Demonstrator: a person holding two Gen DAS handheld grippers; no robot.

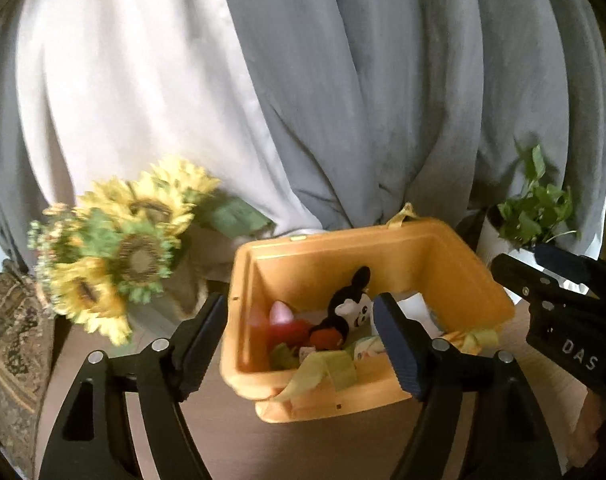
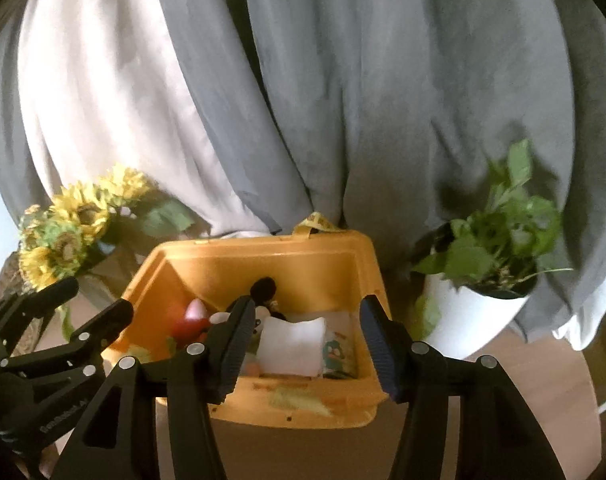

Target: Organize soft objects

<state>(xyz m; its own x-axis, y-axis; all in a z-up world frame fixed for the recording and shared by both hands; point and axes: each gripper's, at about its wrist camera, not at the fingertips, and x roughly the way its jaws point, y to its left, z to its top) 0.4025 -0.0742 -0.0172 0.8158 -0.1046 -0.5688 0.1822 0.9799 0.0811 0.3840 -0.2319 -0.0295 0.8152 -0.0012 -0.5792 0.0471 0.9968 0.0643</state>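
Observation:
An orange plastic bin (image 1: 443,248) (image 2: 303,272) stands on the wooden table, holding soft toys. Inside lie a black-and-white plush (image 1: 353,300), a red plush with pink ears (image 1: 287,326) (image 2: 191,320) and a white soft block (image 2: 293,344). A pale green cloth strip (image 1: 323,368) hangs over the front rim. My left gripper (image 1: 301,308) stands open and empty in front of the bin's left half. My right gripper (image 2: 306,308) is open too, nothing between its fingers, before the right half. Each gripper shows at the edge of the other's view.
A sunflower bouquet (image 1: 119,248) (image 2: 71,232) stands left of the bin. A leafy plant in a white pot (image 2: 471,320) stands to its right. Grey and white curtains (image 1: 343,80) hang close behind. A patterned cushion (image 1: 11,340) lies far left.

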